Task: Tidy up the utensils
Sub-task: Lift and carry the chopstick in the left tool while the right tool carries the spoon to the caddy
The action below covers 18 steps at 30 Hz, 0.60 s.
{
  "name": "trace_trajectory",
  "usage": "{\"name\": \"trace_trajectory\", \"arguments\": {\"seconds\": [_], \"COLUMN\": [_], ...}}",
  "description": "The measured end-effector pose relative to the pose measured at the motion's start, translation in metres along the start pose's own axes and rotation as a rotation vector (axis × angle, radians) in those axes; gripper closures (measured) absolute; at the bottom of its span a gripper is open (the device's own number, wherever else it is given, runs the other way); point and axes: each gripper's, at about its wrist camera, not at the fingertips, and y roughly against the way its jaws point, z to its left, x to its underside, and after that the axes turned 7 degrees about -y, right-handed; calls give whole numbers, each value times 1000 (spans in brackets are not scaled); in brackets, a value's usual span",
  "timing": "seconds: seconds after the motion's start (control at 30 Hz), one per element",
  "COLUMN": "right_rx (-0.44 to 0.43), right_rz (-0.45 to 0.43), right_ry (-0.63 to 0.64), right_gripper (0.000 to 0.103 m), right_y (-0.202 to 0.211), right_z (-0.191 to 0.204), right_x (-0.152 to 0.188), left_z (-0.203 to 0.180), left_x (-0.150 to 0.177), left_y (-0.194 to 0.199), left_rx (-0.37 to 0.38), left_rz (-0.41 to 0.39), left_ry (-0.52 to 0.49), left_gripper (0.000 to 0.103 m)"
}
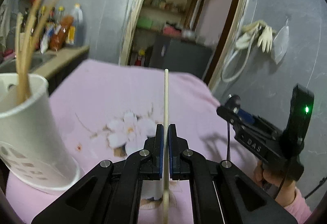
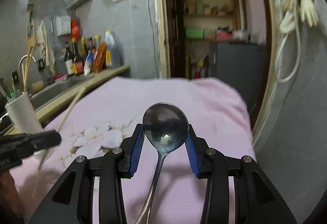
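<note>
I am holding my left gripper [image 1: 166,128] clamped tight on a chopstick [image 1: 166,97] running between its pads. My right gripper [image 2: 165,132] is pinching a spoon [image 2: 164,127] bowl between its fingertips.

Both grippers are matte black linkages with blue ribbed pads on the inner faces of the fingers and round silver screws at the pivots. The left gripper [image 1: 166,132] fills the lower frame of its own view, arms splaying toward 5 and 7 o'clock. At 4 o'clock there, the right gripper [image 1: 229,108] appears from the side: a boxy black body with raised lettering (reads roughly "DAS"), a green light on its rear housing, and a thin black cable. The hand [image 1: 271,180] beneath wears a pink sleeve [image 1: 296,203].
</note>
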Motion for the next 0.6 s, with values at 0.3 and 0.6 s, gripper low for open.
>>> {"name": "trace_trajectory", "arguments": {"seconds": [0.3,0.6], "right_rx": [6,34], "right_rz": [-48,-128], "right_ry": [19,57], "right_gripper": [66,66], "right_y": [5,22], "right_z": [6,12], "right_x": [2,7], "left_z": [-5,-9], "left_x": [0,6], "left_y": [23,28], "left_rx": [-14,-24], "left_rz": [-144,-179], "left_ry": [-13,-21], "left_gripper": [101,101]}}
